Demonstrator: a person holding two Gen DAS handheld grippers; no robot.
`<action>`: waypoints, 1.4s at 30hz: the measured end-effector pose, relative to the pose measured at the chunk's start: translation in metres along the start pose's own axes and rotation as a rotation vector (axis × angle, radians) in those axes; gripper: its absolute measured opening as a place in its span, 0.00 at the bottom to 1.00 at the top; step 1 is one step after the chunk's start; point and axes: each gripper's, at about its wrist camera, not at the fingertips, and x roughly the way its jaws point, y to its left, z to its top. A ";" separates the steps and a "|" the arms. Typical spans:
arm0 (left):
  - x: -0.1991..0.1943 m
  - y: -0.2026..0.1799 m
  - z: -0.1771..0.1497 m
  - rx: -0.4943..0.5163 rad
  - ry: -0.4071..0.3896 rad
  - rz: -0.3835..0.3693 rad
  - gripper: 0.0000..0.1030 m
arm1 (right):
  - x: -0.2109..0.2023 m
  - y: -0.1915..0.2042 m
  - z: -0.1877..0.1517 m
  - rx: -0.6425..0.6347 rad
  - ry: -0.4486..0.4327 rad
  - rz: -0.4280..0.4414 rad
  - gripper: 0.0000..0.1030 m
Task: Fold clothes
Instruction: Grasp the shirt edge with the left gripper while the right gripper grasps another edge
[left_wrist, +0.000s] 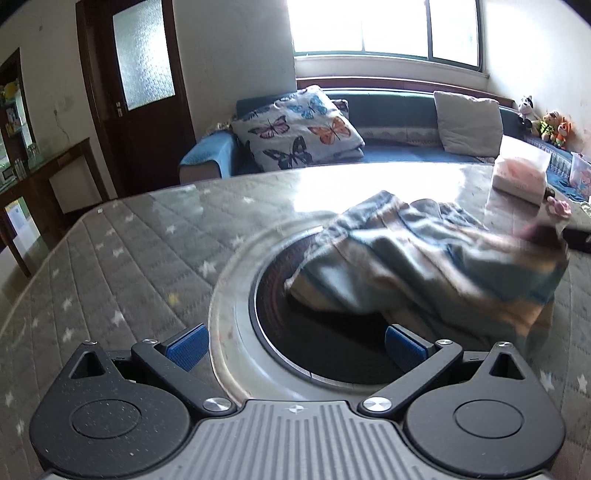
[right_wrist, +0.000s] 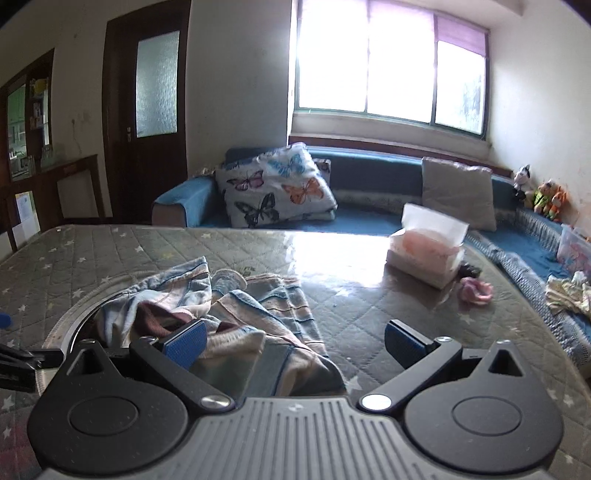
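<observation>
Both tongs, left (left_wrist: 295, 345) and right (right_wrist: 293, 343), gape empty near the crumpled garment (right_wrist: 221, 321) on the desk (right_wrist: 369, 314); next, grasp its edges to spread it.

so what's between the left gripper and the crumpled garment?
Left wrist view: only the dark round inset in the table. The open left gripper hovers over it; the crumpled garment overlaps its far side.

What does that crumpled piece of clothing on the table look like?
The garment is soft knit-looking fabric in blue, grey and cream stripes, with a dark maroon edge showing near its middle. It lies crumpled and unfolded in a heap on the table, partly covering the round black inset. Neither hand-held gripper grips it; both are open.
</observation>
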 end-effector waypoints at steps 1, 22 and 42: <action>0.001 0.000 0.004 0.004 -0.004 -0.006 1.00 | 0.006 0.002 -0.001 -0.007 0.016 0.016 1.00; 0.076 -0.072 0.093 0.042 0.039 -0.163 0.99 | 0.015 0.060 -0.032 -0.246 0.123 0.316 1.00; 0.093 -0.063 0.087 -0.014 0.193 -0.330 0.04 | -0.014 0.066 -0.019 -0.249 0.080 0.420 0.87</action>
